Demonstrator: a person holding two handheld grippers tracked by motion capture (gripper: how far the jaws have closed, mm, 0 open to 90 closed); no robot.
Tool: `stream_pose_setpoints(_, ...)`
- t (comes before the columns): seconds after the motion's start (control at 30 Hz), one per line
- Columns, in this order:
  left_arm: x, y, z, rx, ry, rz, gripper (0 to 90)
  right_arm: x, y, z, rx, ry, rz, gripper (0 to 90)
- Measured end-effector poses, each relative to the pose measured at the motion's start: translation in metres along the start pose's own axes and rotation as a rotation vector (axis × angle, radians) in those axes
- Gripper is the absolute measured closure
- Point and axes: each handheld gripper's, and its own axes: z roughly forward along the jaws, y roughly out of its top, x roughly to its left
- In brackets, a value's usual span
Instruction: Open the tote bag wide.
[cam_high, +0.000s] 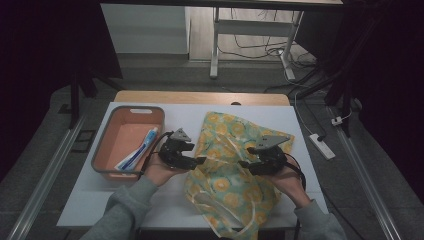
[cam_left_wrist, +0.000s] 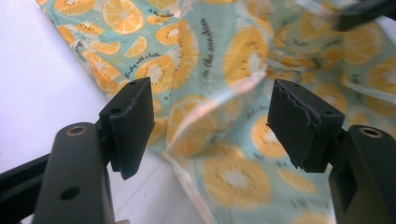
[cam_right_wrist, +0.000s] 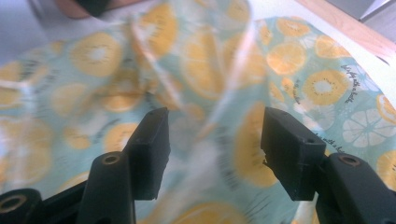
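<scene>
On the white desk (cam_high: 100, 200) a crinkled, glossy bag (cam_high: 235, 165) printed with orange slices lies rumpled between both claws. The left claw (cam_left_wrist: 212, 126) and right claw (cam_right_wrist: 215, 149) stand spread, their ridged black pads holding nothing, each just above the bag's creased film.

A white table (cam_high: 90, 197) bears an orange basket (cam_high: 102, 150) and a citrus-print bag (cam_high: 235, 190).

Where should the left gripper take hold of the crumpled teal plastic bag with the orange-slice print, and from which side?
Probably at the raised fold along the teal plastic bag nearest the open left gripper, coming in from the bag's left edge, the side of the orange basin. That ridge stands up off the white table, so the jaws could straddle it.
</scene>
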Motion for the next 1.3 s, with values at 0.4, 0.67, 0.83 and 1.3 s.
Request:
stream_pose_setpoints(0.4, 0.013, -0.024, -0.062, -0.009, 0.057, -0.021, 29.7, -0.004, -0.009, -0.001, -0.001, 0.027, 0.023, 37.1)
stream_pose_setpoints(0.67, 0.044, -0.045, -0.09, -0.015, 0.161, -0.101, 29.7, -0.01, -0.009, 0.025, 0.055, 0.055, 0.037, 36.2)
stream_pose_setpoints(0.83, 0.07, -0.057, -0.102, -0.013, 0.197, -0.179, 29.8, -0.014, -0.014, 0.041, 0.11, 0.045, 0.044, 35.9)
stream_pose_setpoints(1.3, 0.096, -0.062, -0.091, 0.038, 0.223, -0.243, 30.4, -0.02, -0.024, 0.07, 0.191, 0.072, 0.039, 86.4)
